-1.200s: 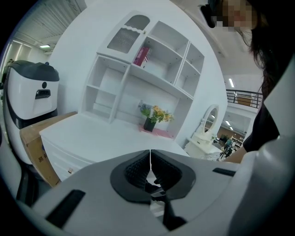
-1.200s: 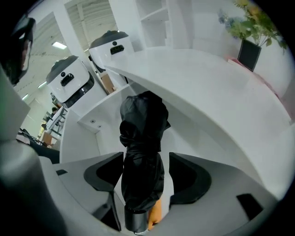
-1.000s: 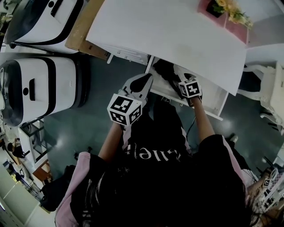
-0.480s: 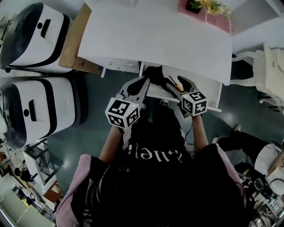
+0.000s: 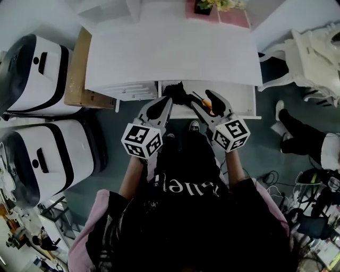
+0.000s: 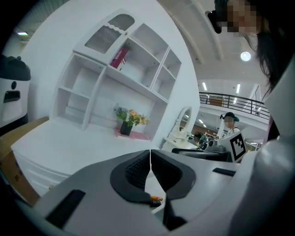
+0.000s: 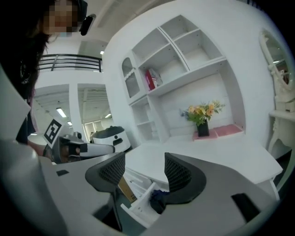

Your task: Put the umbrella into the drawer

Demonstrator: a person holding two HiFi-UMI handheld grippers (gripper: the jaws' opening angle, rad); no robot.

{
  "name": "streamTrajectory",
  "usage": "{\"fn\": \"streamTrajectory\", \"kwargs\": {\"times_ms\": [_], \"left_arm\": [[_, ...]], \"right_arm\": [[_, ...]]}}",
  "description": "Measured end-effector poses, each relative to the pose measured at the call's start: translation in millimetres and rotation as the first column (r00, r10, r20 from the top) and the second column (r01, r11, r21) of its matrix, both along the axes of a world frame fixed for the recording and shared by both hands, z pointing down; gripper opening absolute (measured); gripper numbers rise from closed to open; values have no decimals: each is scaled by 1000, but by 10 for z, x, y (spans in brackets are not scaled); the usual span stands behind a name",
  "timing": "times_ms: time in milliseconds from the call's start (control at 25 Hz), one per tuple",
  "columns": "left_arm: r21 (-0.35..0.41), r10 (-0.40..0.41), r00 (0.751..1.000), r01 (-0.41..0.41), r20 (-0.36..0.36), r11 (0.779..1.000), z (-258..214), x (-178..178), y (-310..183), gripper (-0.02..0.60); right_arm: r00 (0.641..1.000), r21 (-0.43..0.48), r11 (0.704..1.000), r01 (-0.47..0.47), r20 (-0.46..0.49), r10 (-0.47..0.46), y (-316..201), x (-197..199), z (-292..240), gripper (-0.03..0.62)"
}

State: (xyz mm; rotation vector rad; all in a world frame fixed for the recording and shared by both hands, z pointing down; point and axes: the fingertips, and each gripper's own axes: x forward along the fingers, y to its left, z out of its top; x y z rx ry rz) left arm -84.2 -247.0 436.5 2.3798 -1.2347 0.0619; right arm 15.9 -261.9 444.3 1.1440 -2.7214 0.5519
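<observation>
The black folded umbrella (image 5: 177, 92) lies in the open white drawer (image 5: 241, 100) under the desk's front edge, with an orange piece (image 5: 205, 103) beside it. My right gripper (image 5: 204, 101) hovers open over the drawer's middle with nothing between its fingers. In the right gripper view, the right gripper (image 7: 144, 162) stands open above the drawer (image 7: 137, 203), and the dark umbrella (image 7: 157, 198) shows below. My left gripper (image 5: 166, 102) is shut and empty at the drawer's left end. Its jaws meet in the left gripper view, where the left gripper (image 6: 150, 159) points over the desk.
The white desk top (image 5: 170, 50) carries a flower pot (image 5: 204, 6) on a pink mat, with a shelf unit (image 6: 120, 73) behind. Two white-and-black machines (image 5: 48, 151) and a cardboard box (image 5: 77, 74) stand left. A white chair (image 5: 313, 48) and a person's leg (image 5: 297, 133) are right.
My right gripper has drawn back out of the drawer towards me, leaving the umbrella inside. The left gripper stayed shut at the drawer's left end. The head view has shifted.
</observation>
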Motion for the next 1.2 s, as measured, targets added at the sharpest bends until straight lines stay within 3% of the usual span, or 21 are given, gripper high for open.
{"fn": "streamTrajectory", "kwargs": {"times_ms": [360,600,640,720,760,1200], "left_arm": [[36,101,995,-100,-21,994,-134,-62,316,18],[20,149,987,-148,-56,989,-74,-33,542,18],[15,156,986,-155,-59,988,-58,-8,581,17],[11,173,983,-172,-64,985,-54,58,646,17],[12,181,981,-181,-67,983,-64,95,676,18],[40,157,985,-155,-68,987,-211,284,1011,17]], "right_arm": [[993,41,993,-110,46,108,495,-82,-272,291],[988,0,989,-151,40,151,891,-92,-193,284],[986,-6,987,-161,37,161,945,-78,-175,269],[982,-9,983,-185,28,185,1017,-37,-164,160],[982,-10,982,-189,24,190,1042,-22,-167,146],[992,-2,992,-123,13,123,1316,39,-183,75]]}}
